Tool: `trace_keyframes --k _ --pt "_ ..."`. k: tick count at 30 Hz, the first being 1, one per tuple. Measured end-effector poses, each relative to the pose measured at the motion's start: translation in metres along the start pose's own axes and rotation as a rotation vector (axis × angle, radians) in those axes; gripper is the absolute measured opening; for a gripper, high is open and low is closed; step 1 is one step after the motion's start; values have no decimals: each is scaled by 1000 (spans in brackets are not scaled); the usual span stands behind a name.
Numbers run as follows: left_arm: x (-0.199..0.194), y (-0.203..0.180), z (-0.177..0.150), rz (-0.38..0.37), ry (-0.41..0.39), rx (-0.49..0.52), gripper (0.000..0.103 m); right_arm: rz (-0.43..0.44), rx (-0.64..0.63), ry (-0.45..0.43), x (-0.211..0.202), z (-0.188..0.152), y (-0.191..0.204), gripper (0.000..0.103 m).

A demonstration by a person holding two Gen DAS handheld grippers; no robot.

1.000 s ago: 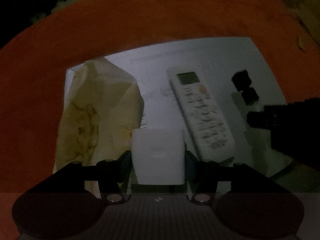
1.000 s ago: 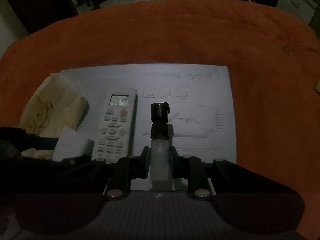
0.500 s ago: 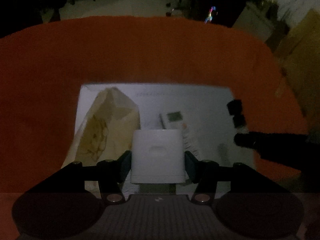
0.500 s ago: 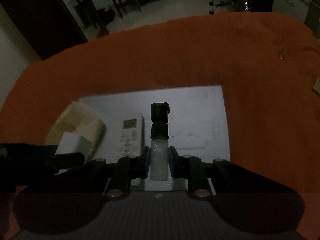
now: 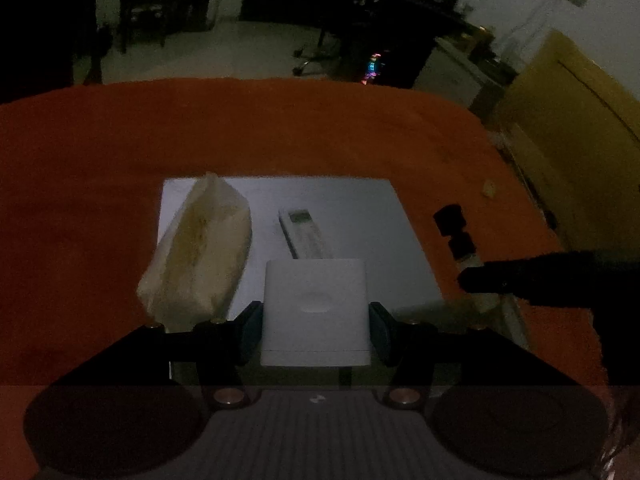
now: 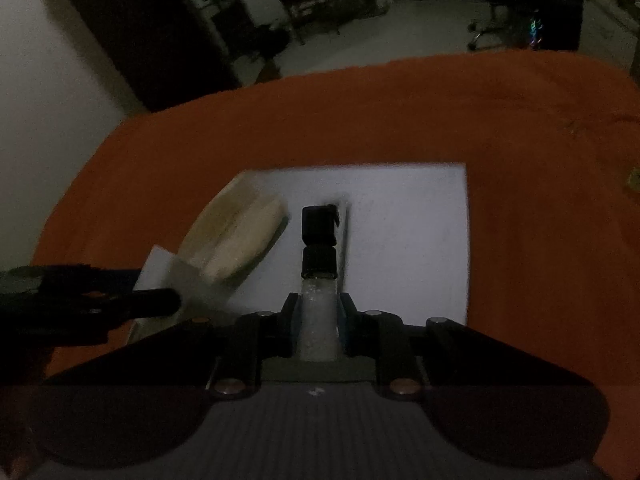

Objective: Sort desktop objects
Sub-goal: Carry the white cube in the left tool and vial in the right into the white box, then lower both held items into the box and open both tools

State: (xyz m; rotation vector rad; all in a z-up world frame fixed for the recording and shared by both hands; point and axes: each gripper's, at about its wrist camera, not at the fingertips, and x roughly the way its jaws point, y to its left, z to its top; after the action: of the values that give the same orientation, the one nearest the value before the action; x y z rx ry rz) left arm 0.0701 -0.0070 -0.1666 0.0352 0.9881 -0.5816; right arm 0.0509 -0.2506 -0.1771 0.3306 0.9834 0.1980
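My left gripper [image 5: 315,322] is shut on a white square box [image 5: 315,308], held well above the table. My right gripper [image 6: 318,320] is shut on a clear spray bottle [image 6: 318,312] with a black nozzle cap [image 6: 318,226]; the same bottle's cap [image 5: 454,228] shows at the right of the left wrist view, with the right gripper's dark finger in front of it. Below, a white sheet [image 5: 360,216] lies on the orange cloth [image 5: 240,132]. On it rest a white remote control [image 5: 304,232] and a yellowish crumpled bag [image 5: 200,252].
The orange cloth [image 6: 540,160] covers the whole table and drops off at the far edge. Beyond it is a dim room with chairs, a dark desk and a yellow cabinet [image 5: 568,120] at the right. A small scrap [image 5: 488,189] lies on the cloth.
Both grippers have risen and pulled back from the sheet, each still holding its object. The sheet, remote and bag look smaller and farther away, and more of the room shows.
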Motion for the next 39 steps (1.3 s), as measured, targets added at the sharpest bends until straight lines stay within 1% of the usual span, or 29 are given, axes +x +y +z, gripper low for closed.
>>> trace_keyframes --k 3,6,10,14,18,21,24,29,39 --pt "-7 -8 -23 -22 44 14 50 100 77 67 -8 -26 0 21" --pt "-10 -14 -43 -38 66 31 50 111 58 83 -13 -50 5 21" --pt "-7 -23 -71 -7 78 66 50 86 36 140 -1 -84 4 21" --pt "8 -20 -92 11 146 89 50 45 30 212 24 -106 -6 21" --pt "26 -17 -106 36 197 103 50 44 51 279 46 -124 -12 21" --pt "35 -15 -113 42 228 98 50 35 55 317 52 -135 -14 21" --pt "39 -19 -118 57 236 126 50 12 19 334 60 -140 -12 22" --pt "45 -20 -122 78 261 128 50 -37 -38 358 72 -148 -9 22" --pt "50 -23 -122 104 282 143 51 -71 -79 394 71 -153 0 22"
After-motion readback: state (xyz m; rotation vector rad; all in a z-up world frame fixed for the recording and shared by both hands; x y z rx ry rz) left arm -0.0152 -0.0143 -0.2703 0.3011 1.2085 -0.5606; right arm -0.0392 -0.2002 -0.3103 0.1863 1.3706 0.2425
